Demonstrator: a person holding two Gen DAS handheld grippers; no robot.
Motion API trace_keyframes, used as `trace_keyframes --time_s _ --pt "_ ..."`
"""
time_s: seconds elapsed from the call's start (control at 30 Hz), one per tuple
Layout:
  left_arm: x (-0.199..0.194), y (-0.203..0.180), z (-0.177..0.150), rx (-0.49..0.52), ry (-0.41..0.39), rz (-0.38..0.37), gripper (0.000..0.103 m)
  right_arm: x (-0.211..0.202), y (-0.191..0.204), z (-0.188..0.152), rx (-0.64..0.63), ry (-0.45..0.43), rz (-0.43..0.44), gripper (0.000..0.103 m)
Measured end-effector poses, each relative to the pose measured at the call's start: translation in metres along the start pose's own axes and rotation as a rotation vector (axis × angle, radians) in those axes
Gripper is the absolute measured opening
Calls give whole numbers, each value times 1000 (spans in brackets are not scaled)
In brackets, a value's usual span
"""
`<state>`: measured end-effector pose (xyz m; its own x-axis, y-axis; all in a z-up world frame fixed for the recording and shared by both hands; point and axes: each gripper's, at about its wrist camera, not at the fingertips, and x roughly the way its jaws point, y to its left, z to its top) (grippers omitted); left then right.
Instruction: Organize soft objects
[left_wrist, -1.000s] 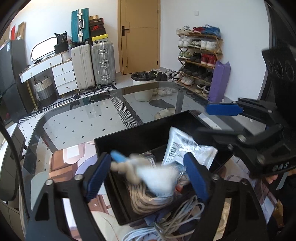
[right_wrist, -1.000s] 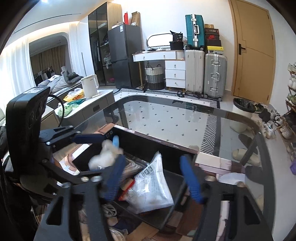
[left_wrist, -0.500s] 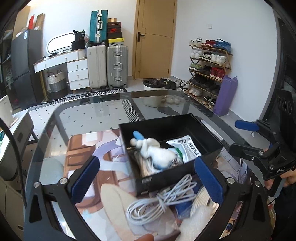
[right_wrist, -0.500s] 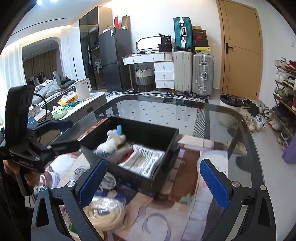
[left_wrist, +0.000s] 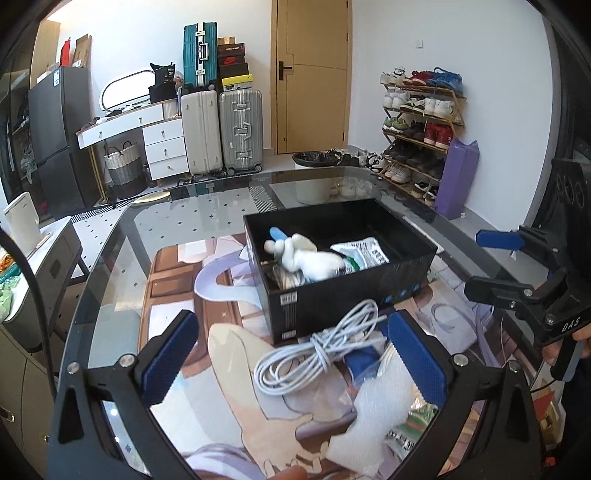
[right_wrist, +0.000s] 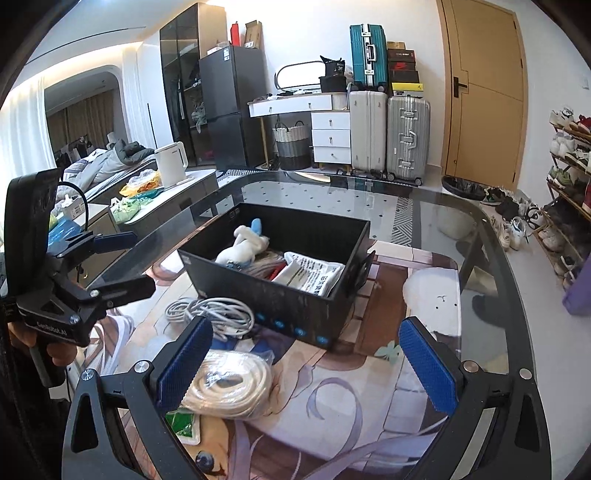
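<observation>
A black box (left_wrist: 343, 302) (right_wrist: 280, 299) stands on the glass table. In it lie a white plush toy with a blue ear (left_wrist: 303, 254) (right_wrist: 242, 249) and a white printed packet (left_wrist: 360, 251) (right_wrist: 310, 275). In front of the box lie a coiled white cable (left_wrist: 314, 354) (right_wrist: 214, 314), a coiled cream rope (right_wrist: 229, 384) and a white foam wrap (left_wrist: 376, 417). My left gripper (left_wrist: 291, 360) is open and empty above the cable. My right gripper (right_wrist: 306, 362) is open and empty in front of the box, and it also shows in the left wrist view (left_wrist: 495, 262).
A printed mat (left_wrist: 229, 354) covers the near part of the table. A green packet (right_wrist: 181, 424) lies beside the rope. A white round object (right_wrist: 432, 291) sits right of the box. Suitcases, a shoe rack and a side counter stand beyond the table.
The plush toy has been let go and lies in the box. Both grippers have drawn back from the box and opened wide.
</observation>
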<state>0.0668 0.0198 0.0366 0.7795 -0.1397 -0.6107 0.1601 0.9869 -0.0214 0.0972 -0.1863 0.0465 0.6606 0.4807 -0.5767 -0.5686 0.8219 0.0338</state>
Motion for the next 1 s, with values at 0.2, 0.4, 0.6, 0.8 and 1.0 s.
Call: trace_keyframes --time_s 0.2,0.4,0.6,0.8,1.0 --pt "-5 -1 -8 -3 8 25 103 3 9 -5 -21 24 18 102" --pt "-5 0 -14 2 26 41 103 15 19 -10 -42 61 34 102" --pt "-4 0 -19 34 48 43 103 29 25 -16 -55 110 39 102" --pt "-5 -4 -21 87 71 28 103 39 25 -22 -57 144 41 102" --pt "-6 -16 -27 154 92 -18 103 42 25 -24 -57 156 49 102"
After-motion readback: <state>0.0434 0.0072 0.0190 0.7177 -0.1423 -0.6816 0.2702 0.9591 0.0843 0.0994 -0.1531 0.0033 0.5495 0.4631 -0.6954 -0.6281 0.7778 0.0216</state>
